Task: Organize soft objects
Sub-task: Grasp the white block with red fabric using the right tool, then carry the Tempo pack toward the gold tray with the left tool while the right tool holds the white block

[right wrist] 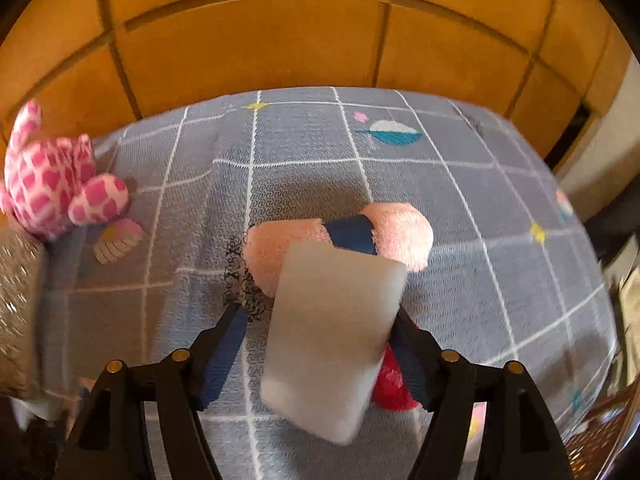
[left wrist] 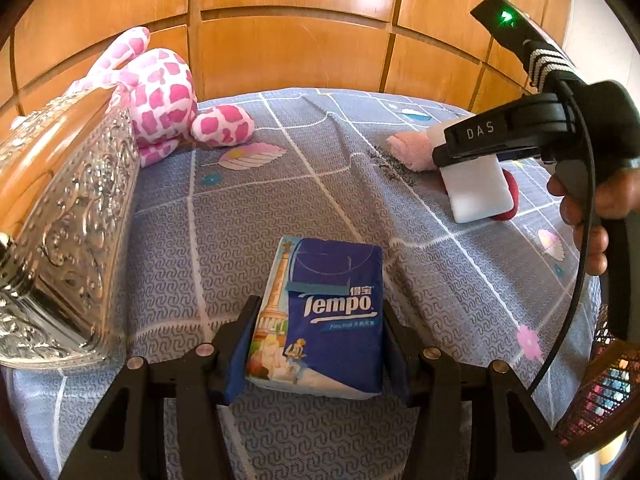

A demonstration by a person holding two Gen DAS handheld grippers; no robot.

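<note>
Blue tissue pack (left wrist: 320, 316) clamped in left claw (left wrist: 318, 344), level.

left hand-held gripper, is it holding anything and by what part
Yes: the left hand-held gripper is shut on the Tempo tissue pack, its fingers pressing the pack's two long sides near the nearer end.

Working over a bed (left wrist: 248, 216) with a grey-blue grid sheet, feather and star prints on it. Behind it a wall (left wrist: 296, 40) of orange-brown wood panels with dark seams. Warm light, glossy sheen on the wood. On my right wrist view, a pale strip (right wrist: 600, 152) at right edge, can't tell what.
</note>
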